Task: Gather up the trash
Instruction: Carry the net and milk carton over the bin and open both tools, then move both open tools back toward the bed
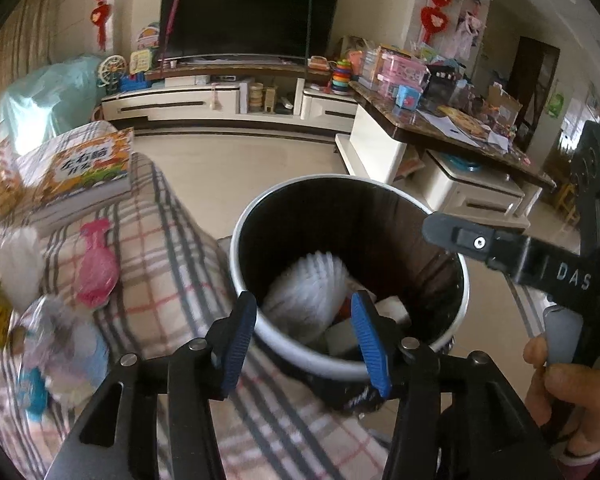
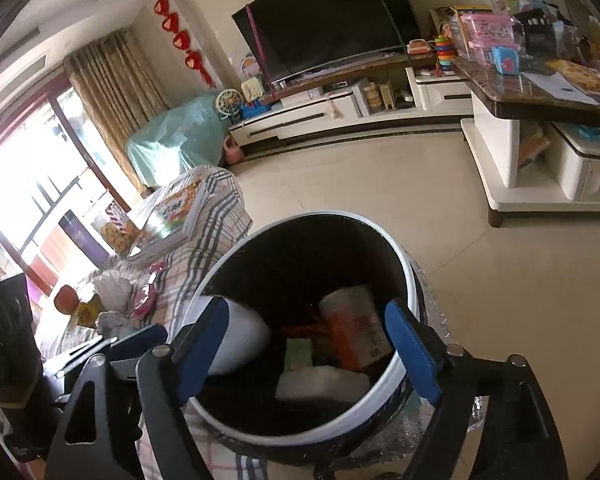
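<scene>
A round bin with a white rim (image 1: 240,280) and dark inside stands on the floor by the plaid sofa; it also shows in the right wrist view (image 2: 410,280). Inside lie a white ribbed paper cup (image 1: 308,292), an orange packet (image 2: 356,328) and white tissue (image 2: 320,384). My left gripper (image 1: 304,340) is open and empty above the bin's near rim. My right gripper (image 2: 308,348) is open and empty above the bin mouth; it reaches in from the right in the left wrist view (image 1: 476,244). On the sofa lie a pink wrapper (image 1: 96,268) and clear plastic wrappers (image 1: 56,344).
The plaid sofa (image 1: 172,264) carries a book (image 1: 80,168) and a white tissue wad (image 1: 16,264). A cluttered coffee table (image 1: 440,132) stands right of the bin. A TV (image 1: 248,12) on a low cabinet lines the far wall. Tiled floor (image 2: 380,176) lies between.
</scene>
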The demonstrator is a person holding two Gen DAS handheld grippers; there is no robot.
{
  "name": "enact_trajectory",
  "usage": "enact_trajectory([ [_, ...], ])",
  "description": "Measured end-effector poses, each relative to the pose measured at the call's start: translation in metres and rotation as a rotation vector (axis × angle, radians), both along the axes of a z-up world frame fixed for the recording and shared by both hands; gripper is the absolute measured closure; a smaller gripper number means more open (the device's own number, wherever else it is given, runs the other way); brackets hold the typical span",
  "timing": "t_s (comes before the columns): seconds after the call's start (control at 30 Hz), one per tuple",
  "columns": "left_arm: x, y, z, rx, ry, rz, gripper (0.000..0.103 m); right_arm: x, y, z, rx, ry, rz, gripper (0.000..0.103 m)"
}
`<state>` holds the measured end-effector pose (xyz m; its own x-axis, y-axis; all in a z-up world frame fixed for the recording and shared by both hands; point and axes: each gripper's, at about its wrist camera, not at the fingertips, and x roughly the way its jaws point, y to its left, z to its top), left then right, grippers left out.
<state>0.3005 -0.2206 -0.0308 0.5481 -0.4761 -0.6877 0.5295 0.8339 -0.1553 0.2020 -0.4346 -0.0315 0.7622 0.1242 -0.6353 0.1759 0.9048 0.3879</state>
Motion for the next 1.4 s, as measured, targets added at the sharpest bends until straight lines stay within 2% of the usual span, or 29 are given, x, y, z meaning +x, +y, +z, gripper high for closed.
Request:
enact_trajectory([
  [0.4, -0.04, 0.08, -0.002, -0.067, 0.018, 0.113, 0.051, -0.023, 0.042, 0.006, 0.005, -0.03, 0.035, 0.013],
  [1.07, -0.078, 0.212, -0.013, -0.103, 0.057, 0.386, 0.051, -0.018, 0.173, -0.006, -0.016, -0.024, 0.28, 0.013],
  [1.4, -0.073, 0.241, -0.008, -0.106, 0.053, 0.457, 0.051, 0.001, 0.205, -0.017, -0.008, -0.007, 0.336, 0.014],
])
